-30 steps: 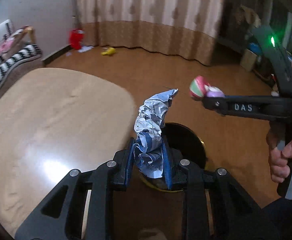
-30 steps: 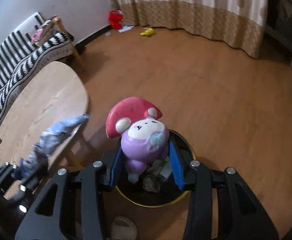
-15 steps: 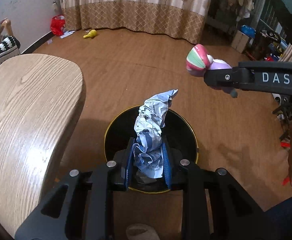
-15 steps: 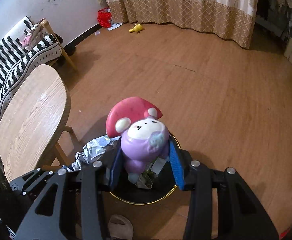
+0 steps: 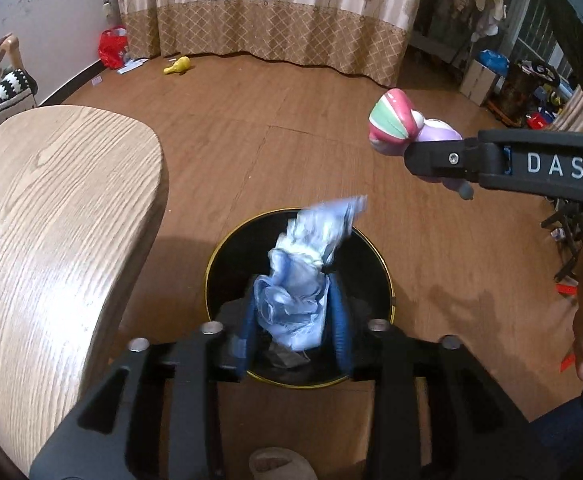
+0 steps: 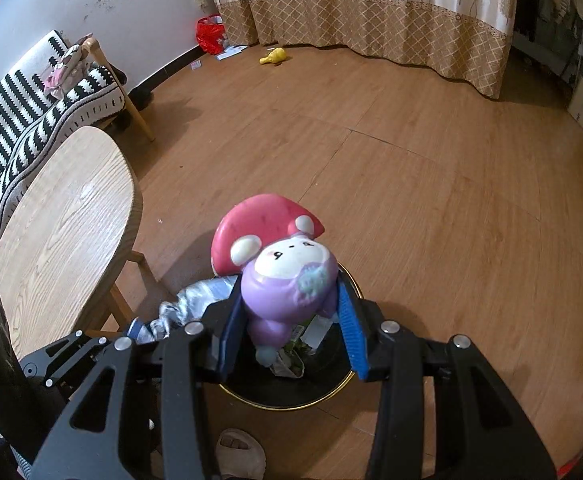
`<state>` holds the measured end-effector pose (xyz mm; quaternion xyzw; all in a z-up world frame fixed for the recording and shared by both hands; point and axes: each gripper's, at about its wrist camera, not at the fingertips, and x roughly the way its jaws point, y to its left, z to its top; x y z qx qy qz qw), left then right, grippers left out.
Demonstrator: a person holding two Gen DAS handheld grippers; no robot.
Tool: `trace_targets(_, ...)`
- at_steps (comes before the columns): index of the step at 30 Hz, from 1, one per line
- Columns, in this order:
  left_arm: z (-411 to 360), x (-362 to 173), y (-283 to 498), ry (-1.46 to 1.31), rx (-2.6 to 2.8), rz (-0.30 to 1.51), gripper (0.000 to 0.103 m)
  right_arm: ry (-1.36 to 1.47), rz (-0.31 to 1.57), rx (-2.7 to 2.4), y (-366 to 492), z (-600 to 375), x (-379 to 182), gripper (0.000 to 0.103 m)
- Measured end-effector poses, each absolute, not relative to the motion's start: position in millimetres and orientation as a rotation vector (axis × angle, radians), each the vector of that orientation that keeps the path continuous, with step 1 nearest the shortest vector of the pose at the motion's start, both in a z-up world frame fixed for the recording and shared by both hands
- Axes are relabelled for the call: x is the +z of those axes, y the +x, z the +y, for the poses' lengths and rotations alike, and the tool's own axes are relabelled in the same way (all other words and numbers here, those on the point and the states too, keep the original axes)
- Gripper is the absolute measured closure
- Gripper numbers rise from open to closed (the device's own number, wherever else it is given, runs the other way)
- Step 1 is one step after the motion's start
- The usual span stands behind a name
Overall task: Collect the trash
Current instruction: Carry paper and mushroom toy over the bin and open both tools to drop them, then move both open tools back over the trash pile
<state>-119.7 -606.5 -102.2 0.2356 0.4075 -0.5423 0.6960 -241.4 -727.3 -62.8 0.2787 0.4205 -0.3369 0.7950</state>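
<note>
A crumpled blue-and-white wrapper (image 5: pixel 303 280) hangs blurred between the blue pads of my left gripper (image 5: pixel 293 320), right over the black gold-rimmed bin (image 5: pixel 383 264). The left jaws are opening and the pads stand off the wrapper's sides. My right gripper (image 6: pixel 289 320) is shut on a purple mushroom-cap toy (image 6: pixel 283 276), held above the same bin (image 6: pixel 291 404), which holds some trash. In the left wrist view the toy (image 5: pixel 391 124) shows at the right, higher than the wrapper. The wrapper (image 6: pixel 195 300) also shows at the left of the right wrist view.
A rounded wooden table (image 5: pixel 51 220) stands left of the bin, with a striped sofa (image 6: pixel 31 120) behind it. A slippered foot (image 5: pixel 279 464) is at the bin's near side. A yellow toy (image 5: pixel 177 66) and red bag (image 5: pixel 112 46) lie by the curtain. Clutter (image 5: pixel 531 80) fills the far right.
My left gripper swung from the table's edge to over the bin and sank. Its jaws have widened and the wrapper has slumped and blurred. The right gripper kept hold of the toy.
</note>
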Motion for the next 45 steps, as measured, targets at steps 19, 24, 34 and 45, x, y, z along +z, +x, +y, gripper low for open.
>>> trace_targets(19,-599,-95,-117,0.486,-1.198,0.893,0.043,0.593,0.909,-0.715,-237,-727,-67,0.04)
trace_targets(24,-597,-92,-116,0.486,-1.197,0.887,0.043,0.59,0.903,-0.715,-236,-725,-66,0.034)
trace_targets(34,-519,-29,-85,0.418,-1.106,0.746,0.014,0.512,0.84,-0.644,-195,-689,-37,0.022)
trace_targets(45,-297,23,44,0.252,-0.624,0.72,0.012,0.354,0.852,-0.332,-66,-549,-12,0.02)
